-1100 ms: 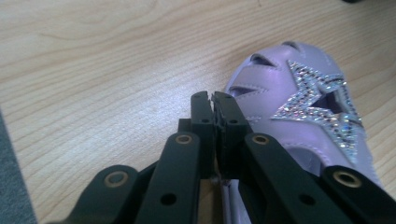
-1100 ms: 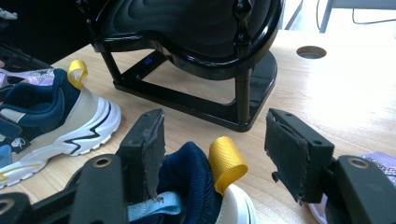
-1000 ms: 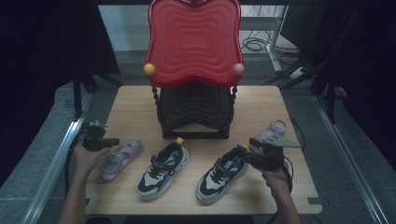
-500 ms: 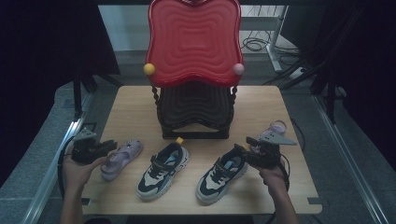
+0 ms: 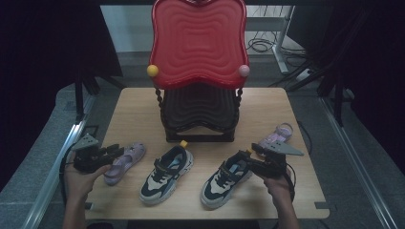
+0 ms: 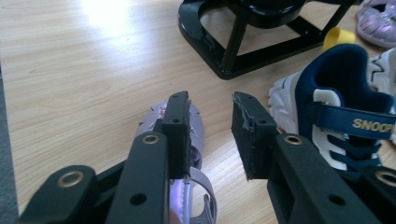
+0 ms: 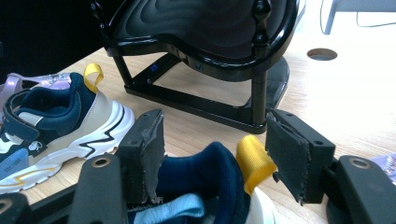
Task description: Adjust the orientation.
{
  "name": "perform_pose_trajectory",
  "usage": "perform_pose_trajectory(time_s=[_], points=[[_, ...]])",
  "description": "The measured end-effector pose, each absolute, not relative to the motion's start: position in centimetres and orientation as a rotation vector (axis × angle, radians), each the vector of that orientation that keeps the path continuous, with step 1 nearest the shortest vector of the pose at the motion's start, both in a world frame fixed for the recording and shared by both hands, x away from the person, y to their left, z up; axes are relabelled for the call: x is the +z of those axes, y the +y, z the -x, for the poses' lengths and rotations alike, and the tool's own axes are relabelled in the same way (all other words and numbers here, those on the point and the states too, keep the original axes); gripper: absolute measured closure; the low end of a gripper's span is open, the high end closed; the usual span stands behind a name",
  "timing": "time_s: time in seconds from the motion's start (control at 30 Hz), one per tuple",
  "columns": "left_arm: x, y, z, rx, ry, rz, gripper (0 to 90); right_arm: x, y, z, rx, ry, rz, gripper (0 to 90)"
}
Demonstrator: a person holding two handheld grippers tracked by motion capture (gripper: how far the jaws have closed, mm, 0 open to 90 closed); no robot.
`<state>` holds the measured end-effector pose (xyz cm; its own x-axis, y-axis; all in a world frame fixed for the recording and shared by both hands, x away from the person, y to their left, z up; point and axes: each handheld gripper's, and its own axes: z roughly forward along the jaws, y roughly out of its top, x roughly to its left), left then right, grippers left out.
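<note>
Sneaker (image 7: 205,186) heel sits right between your right gripper (image 5: 255,161) jaws, at the near right of the tabletop (image 5: 138,107). The jaws stand wide to either side of the navy collar and the yellow pull loop, and the pads do not seem to press on it. The shoe's long axis runs from that heel down toward the near edge, toe pointing near-left, so a closing move would pinch the collar across its width.

Over on the near left, your left gripper (image 5: 113,151) has just been opening its jaws to a middling gap. The lilac sandal (image 5: 123,162) lies just under and past the left jaw, not between the pads; its length runs near-left to far-right. Your left hand is plainly the nearer one to it.

Between the two lies the other sneaker (image 5: 167,174), well clear of both grippers. A second sandal (image 5: 276,137) rests farther right, partly hidden by the right gripper's grey plate. Behind stands the black and red rack (image 5: 198,95); its lower tier is dark and hard to read.
</note>
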<state>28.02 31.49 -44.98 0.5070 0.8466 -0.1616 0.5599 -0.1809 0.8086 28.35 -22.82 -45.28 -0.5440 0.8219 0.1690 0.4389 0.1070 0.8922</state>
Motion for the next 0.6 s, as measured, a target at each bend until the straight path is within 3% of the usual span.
perform_pose_trajectory(time_s=[0.4, 0.6], points=[[-44.8, 30.1, -27.0, 0.418, 1.189, -1.888, 57.9, -45.6, -26.5, -27.1, 1.417, 1.986, -1.194, 39.9], [-44.3, 29.0, -26.9, 0.434, 1.194, -1.883, 51.0, -45.8, -28.1, -27.0, 1.368, 2.03, -1.255, 45.6]])
